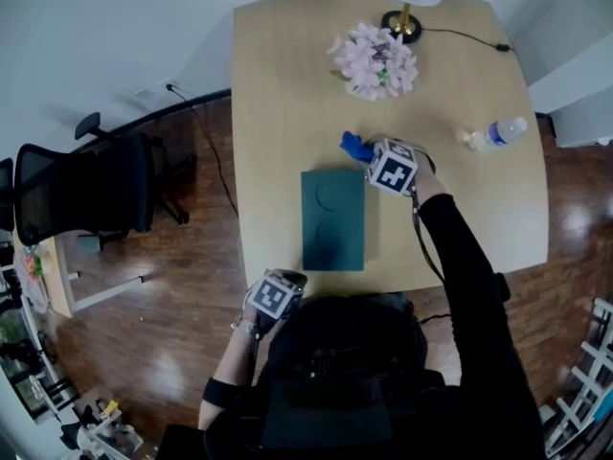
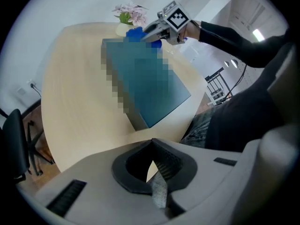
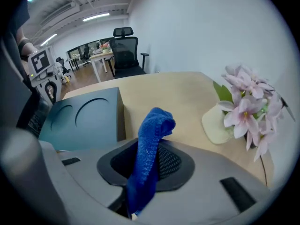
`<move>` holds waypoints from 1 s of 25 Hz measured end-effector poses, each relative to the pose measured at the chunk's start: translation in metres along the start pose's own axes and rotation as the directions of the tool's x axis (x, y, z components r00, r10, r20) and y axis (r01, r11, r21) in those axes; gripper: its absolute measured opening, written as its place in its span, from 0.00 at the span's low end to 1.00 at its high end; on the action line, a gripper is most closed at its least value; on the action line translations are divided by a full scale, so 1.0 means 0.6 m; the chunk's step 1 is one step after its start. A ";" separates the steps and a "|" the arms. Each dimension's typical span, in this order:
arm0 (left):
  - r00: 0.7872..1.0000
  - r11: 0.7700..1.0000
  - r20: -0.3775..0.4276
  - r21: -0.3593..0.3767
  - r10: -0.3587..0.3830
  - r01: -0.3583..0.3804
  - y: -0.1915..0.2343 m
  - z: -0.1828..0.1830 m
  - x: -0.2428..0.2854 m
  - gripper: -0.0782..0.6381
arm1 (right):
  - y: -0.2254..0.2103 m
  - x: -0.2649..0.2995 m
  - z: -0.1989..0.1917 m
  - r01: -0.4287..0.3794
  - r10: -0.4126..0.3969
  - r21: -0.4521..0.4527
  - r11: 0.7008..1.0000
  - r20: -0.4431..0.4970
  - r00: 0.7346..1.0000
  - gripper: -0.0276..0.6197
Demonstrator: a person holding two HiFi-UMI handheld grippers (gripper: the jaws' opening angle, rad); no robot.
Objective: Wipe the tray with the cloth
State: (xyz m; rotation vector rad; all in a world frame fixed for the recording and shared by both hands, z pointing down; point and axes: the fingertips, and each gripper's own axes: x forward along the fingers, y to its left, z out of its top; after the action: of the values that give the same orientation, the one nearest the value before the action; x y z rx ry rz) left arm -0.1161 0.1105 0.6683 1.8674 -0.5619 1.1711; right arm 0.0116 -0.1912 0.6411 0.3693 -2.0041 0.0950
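Note:
A dark teal tray (image 1: 333, 220) with two round recesses lies on the light wooden table (image 1: 287, 84), near its front edge. My right gripper (image 1: 364, 153) hovers just past the tray's far right corner, shut on a blue cloth (image 1: 353, 145). In the right gripper view the cloth (image 3: 153, 130) stands up out of the jaws, with the tray (image 3: 82, 118) to the left. My left gripper (image 1: 290, 280) sits at the table's front edge, short of the tray. Its jaws (image 2: 152, 146) are shut with nothing in them; the tray (image 2: 161, 90) lies ahead of it.
A bunch of pink flowers (image 1: 375, 60) and a lamp base (image 1: 402, 24) stand at the back of the table. A plastic bottle (image 1: 498, 134) lies at the right. A black office chair (image 1: 91, 195) stands on the floor to the left.

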 end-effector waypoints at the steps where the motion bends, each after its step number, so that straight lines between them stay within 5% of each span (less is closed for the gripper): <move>1: 1.000 1.000 -0.001 -0.012 0.000 0.000 -0.002 0.001 0.008 0.11 | 0.002 0.012 0.004 -0.026 0.026 -0.011 1.000 0.006 1.000 0.19; 10: 1.000 0.996 0.018 -0.088 0.015 -0.014 0.021 0.015 0.003 0.11 | 0.033 0.030 0.010 -0.158 0.159 -0.081 0.984 0.007 0.987 0.19; 16: 0.993 0.990 0.014 -0.080 0.121 -0.119 0.093 0.029 -0.022 0.11 | 0.052 0.017 -0.019 -0.180 0.179 -0.060 0.982 -0.015 0.984 0.19; 25: 0.979 0.975 -0.122 0.169 0.163 -0.141 0.147 0.056 -0.034 0.11 | 0.135 -0.036 -0.114 -0.079 0.079 0.206 0.975 0.006 0.997 0.19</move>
State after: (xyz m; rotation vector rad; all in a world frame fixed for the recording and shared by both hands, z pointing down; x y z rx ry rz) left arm -0.1726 0.0328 0.6798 1.8870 -0.5565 1.4704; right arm 0.0552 -0.0940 0.6607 0.4206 -2.0123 0.3555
